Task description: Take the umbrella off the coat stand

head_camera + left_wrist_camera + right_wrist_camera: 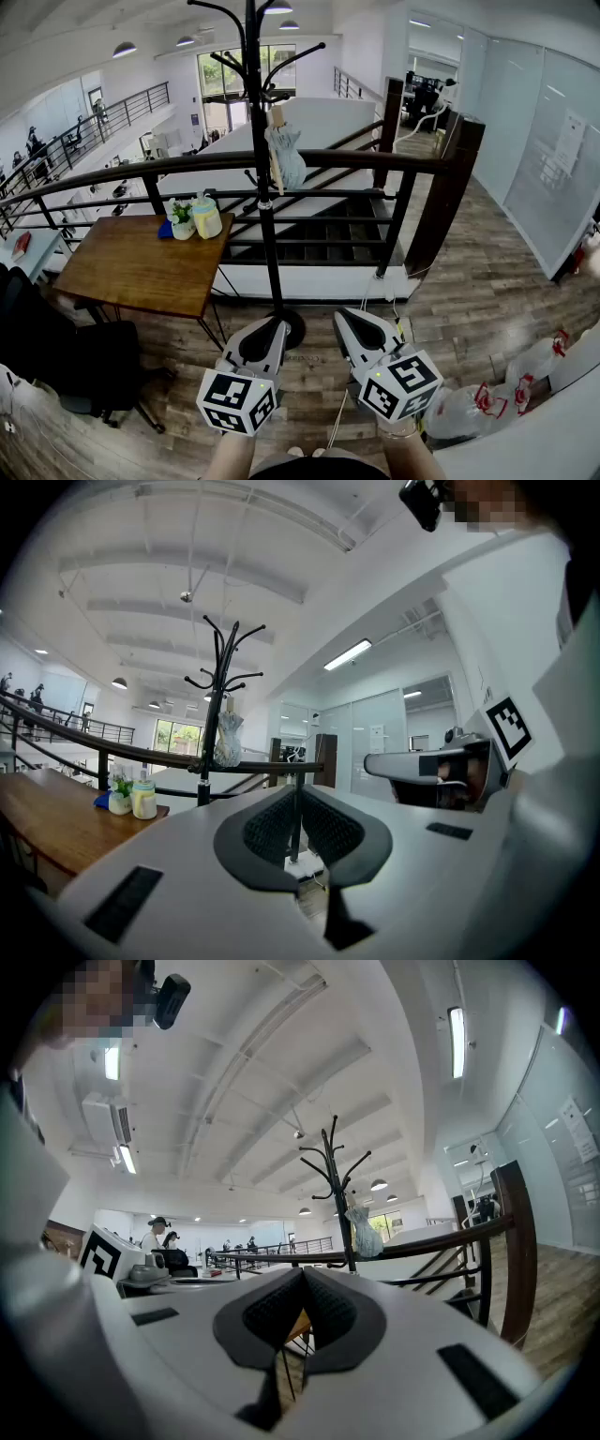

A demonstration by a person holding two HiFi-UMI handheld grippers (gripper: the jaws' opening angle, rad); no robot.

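A black coat stand (262, 141) rises in front of the railing, its round base (291, 328) on the wooden floor. A folded pale blue umbrella (287, 156) with a wooden handle hangs from one of its hooks, at railing height. The umbrella also shows in the left gripper view (228, 741) and the right gripper view (364, 1234), still some way ahead of both. My left gripper (277, 325) and right gripper (339, 317) are held level and low, side by side near the stand's base. Both are shut, with nothing held in either (298, 791) (303, 1271).
A dark railing (375, 161) runs behind the stand, with a stairwell beyond it. A wooden table (141, 267) at the left holds a bottle (206, 217) and a small plant (181, 220). A black chair (84, 370) is at lower left, and tied plastic bags (525, 375) at lower right.
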